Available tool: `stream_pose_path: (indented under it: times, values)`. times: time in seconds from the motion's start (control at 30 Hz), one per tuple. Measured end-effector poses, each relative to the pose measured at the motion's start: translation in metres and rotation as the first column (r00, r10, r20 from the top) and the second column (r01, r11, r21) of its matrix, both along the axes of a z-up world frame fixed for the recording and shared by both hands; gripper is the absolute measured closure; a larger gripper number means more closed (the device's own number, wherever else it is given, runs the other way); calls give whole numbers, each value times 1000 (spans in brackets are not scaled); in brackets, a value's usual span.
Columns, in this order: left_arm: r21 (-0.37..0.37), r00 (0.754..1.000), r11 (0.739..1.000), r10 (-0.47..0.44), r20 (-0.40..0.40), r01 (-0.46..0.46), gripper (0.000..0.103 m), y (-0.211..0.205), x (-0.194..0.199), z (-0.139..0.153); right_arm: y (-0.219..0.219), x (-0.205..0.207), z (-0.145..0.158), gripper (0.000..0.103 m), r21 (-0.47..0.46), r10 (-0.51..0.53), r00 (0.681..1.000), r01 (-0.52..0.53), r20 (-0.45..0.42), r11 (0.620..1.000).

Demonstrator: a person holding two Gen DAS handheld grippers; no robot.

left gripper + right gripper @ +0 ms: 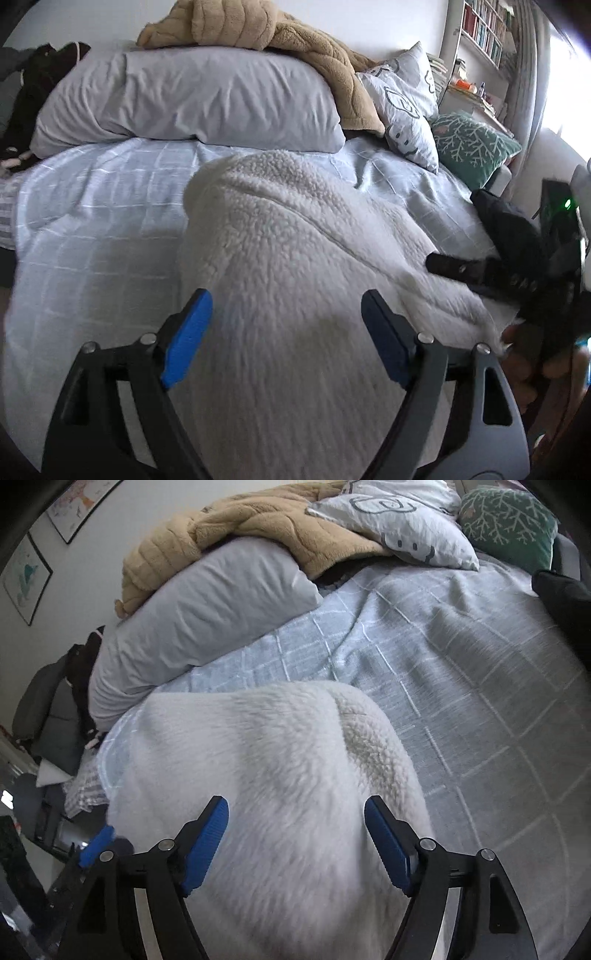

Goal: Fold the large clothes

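Since both claws hang wide apart over the white fleece garment (295,258), nothing is gripped right now — the left gripper (286,334) has its blue pads on either side of the pile with clear gaps, and the right gripper (295,843) reads the same from its own view. The fleece lies spread on the checked grey-blue duvet (103,229), near the bed's front edge, well apart from the grey pillow (192,99) and tan blanket (258,29) at the head — probably laid there for flat working room. From the left view the right gripper sits at the garment's right edge, so the two seem placed at opposite sides. My read: positioning for a two-point pinch before a fold. Blurred nap hides any seam or sleeve.
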State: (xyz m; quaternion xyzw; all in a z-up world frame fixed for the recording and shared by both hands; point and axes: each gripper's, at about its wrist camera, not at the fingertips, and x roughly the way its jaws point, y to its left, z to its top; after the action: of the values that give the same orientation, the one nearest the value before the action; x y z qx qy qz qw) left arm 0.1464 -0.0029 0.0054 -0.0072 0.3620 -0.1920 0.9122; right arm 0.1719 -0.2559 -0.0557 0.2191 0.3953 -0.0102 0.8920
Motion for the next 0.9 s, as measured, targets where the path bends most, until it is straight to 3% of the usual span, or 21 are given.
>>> stream_pose_path:
  times: [0.1, 0.2, 0.33, 0.53, 0.63, 0.77, 0.9]
  values:
    - [26, 999, 999, 35, 5, -35, 19, 1, -20, 13, 4, -23, 18, 19, -79, 13, 1000, -12, 10, 997]
    - [-18, 997, 998, 65, -33, -66, 14, 8, -41, 23, 9, -50, 37, 18, -184, 17, 999, -11, 28, 983]
    - [-3, 996, 997, 73, -60, -73, 11, 11, -69, 32, 16, -90, 62, 13, -287, 9, 996, 16, 86, 958]
    - [37, 981, 983, 183, -68, -181, 4, 23, -107, 45, 36, -136, 93, 1, -382, -7, 990, 60, 139, 922]
    - [95, 977, 976, 201, -77, -193, 3, 21, -122, 43, 48, -152, 98, 1, -417, 9, 991, 48, 134, 908]
    - [117, 969, 971, 221, -107, -209, 3, 23, -137, 35, 62, -169, 91, 1, -459, 10, 996, 34, 93, 888]
    - [181, 959, 959, 246, -141, -219, 2, 21, -147, 22, 67, -186, 71, 1, -444, -7, 1000, 20, 31, 896]
